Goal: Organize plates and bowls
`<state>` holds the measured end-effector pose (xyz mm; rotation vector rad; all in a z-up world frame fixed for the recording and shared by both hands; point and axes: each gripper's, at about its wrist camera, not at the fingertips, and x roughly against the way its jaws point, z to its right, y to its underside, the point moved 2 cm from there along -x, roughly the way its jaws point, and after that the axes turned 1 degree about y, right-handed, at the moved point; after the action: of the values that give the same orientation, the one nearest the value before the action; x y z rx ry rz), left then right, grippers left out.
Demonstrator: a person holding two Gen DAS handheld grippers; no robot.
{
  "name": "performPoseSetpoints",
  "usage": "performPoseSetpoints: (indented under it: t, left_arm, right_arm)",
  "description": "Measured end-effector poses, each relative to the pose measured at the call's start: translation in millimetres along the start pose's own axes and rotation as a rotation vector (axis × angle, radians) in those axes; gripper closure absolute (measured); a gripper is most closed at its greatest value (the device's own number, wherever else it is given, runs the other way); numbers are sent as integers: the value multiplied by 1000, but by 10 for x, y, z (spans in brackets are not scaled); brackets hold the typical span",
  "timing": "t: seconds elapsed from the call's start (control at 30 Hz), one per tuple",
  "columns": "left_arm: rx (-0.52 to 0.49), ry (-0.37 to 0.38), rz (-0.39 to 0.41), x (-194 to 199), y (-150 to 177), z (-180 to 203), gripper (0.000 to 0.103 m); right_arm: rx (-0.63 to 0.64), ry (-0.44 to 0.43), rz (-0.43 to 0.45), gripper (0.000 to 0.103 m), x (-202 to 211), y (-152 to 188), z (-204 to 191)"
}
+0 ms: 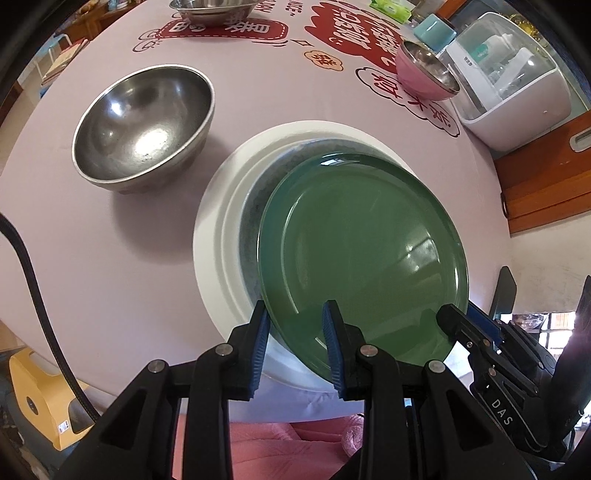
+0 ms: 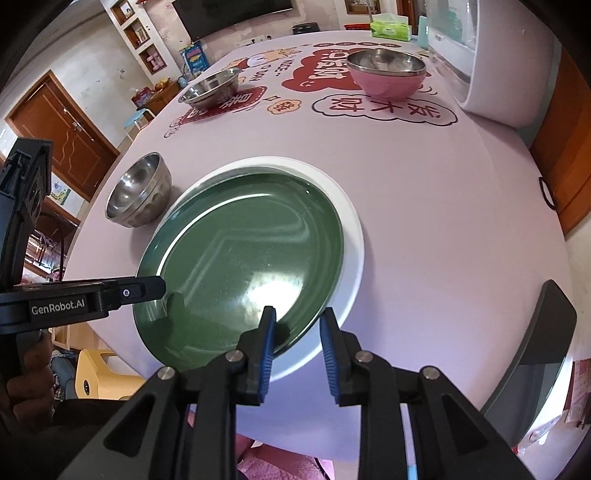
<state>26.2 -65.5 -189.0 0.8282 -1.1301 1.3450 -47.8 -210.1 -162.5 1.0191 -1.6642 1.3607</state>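
A green plate (image 1: 365,254) lies tilted on a grey plate (image 1: 255,206) and a white plate (image 1: 214,236) near the table's front edge. It also shows in the right wrist view (image 2: 243,262), over the white plate (image 2: 351,254). My left gripper (image 1: 295,343) is open, its jaws astride the green plate's near rim. My right gripper (image 2: 295,343) is open, its jaws astride the green plate's right near rim. A steel bowl (image 1: 144,125) stands left of the plates.
A pink bowl (image 2: 386,74) and a shallow steel bowl (image 2: 210,88) stand farther back on the pink tablecloth (image 2: 424,206). A white appliance (image 1: 513,85) is at the far right. A tissue box (image 2: 391,29) is at the far edge.
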Motion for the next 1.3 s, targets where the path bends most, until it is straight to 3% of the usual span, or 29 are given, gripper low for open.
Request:
performPoseSetpoints:
  t: [0.43, 0.7, 0.87, 1.0, 1.1, 1.3]
  left_arm:
    - [-39, -52, 50, 218, -52, -36, 74]
    - [-132, -3, 178, 560, -47, 159, 70]
    - [-175, -11, 227, 706, -66, 214, 69]
    - [-192, -21, 251, 791, -99, 168, 63]
    - [-202, -26, 268, 883, -144, 86, 62]
    - [-221, -51, 280, 1019, -288, -99, 49]
  right_arm:
    - [18, -37, -9, 69, -45, -44, -63]
    - [28, -33, 25, 51, 12, -82, -86]
    - [58, -43, 58, 48, 83, -123, -180]
    - [90, -38, 79, 40, 113, -166, -288]
    - [98, -30, 98, 39, 132, -219, -378]
    - [108, -8, 116, 35, 132, -330, -595]
